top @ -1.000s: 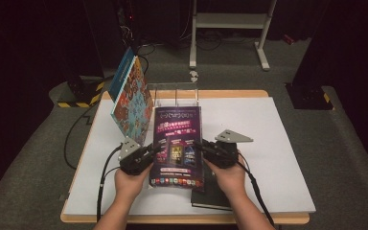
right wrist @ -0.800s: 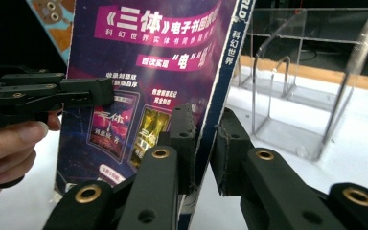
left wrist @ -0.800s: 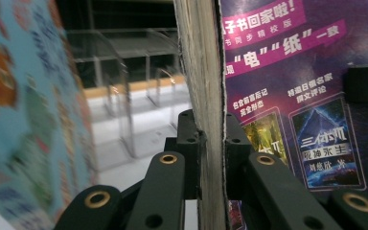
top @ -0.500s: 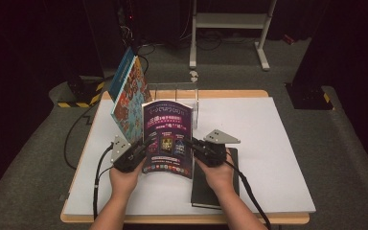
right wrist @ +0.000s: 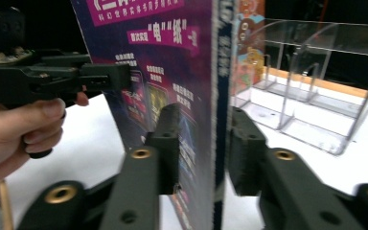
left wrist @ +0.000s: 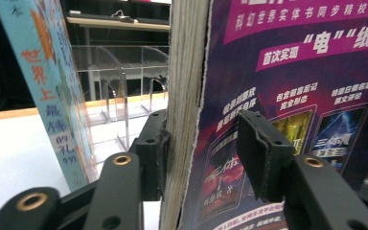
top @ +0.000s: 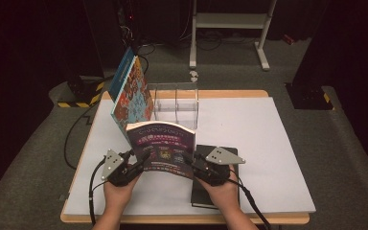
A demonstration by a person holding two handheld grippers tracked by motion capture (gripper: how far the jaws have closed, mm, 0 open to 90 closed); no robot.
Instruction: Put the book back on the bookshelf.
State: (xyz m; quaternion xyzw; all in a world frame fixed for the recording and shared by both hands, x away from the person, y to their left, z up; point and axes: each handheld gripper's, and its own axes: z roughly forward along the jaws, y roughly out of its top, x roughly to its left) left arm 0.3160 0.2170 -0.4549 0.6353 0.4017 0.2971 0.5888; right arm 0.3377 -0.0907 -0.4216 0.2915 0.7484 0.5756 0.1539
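A purple paperback (top: pixel 162 143) stands nearly upright on the white table top, its top edge toward the camera. My left gripper (top: pixel 141 160) flanks its left edge and my right gripper (top: pixel 195 163) its right edge. In the left gripper view the jaws (left wrist: pixel 206 143) have just been opening: one pad rests against the page block (left wrist: pixel 184 120), while the other stands off the cover. The right gripper's jaws (right wrist: pixel 206 139) have also just been opening and straddle the spine (right wrist: pixel 222 96) with small gaps. Neither gripper clamps the book.
A blue illustrated book (top: pixel 132 96) leans in a clear acrylic rack (top: pixel 177 103) at the back of the table. A black book (top: pixel 215 189) lies flat under my right hand. The white mat (top: pixel 268 143) stretches to the right.
The purple book has tipped from a backward lean to nearly upright and come nearer the table's front edge. Both hands followed it.
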